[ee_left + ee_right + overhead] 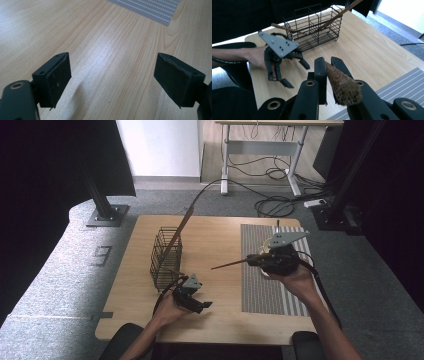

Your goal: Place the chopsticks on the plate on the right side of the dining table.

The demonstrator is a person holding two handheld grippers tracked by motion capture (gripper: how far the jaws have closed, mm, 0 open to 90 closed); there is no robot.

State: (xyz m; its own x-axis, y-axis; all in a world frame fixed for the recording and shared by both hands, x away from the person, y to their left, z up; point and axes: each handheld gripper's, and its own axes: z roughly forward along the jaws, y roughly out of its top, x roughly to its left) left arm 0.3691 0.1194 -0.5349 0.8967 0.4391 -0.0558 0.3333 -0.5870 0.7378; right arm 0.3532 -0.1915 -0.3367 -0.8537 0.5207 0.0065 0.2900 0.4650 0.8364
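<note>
**Right gripper holding a brown stick over the table; left gripper open and empty**

Your right gripper [256,260] sits above the left edge of the striped placemat [260,292], its jaws closed on a brown stick [229,265]. In the high view the stick's thin end points left over bare wood, well short of the black wire basket [166,257]. In the right gripper view the thick, rough-textured end of the stick [342,85] runs back between the jaws toward the camera.

Your left gripper [199,303] is near the front of the wooden table [215,240], just beside the basket's near corner. Its jaws stand wide apart with nothing between them; the left gripper view shows bare wood grain beneath them and a corner of the placemat [150,10] farther off.

The basket stands upright on the left half of the table, close to the left edge. A long stick [181,227] leans out of it toward the far side, and a second one [287,28] pokes out of its near end.

Between basket and placemat lies an open strip of bare wood. A white object [265,247] on the placemat sits mostly hidden behind your right gripper; you cannot tell what it is.
</note>
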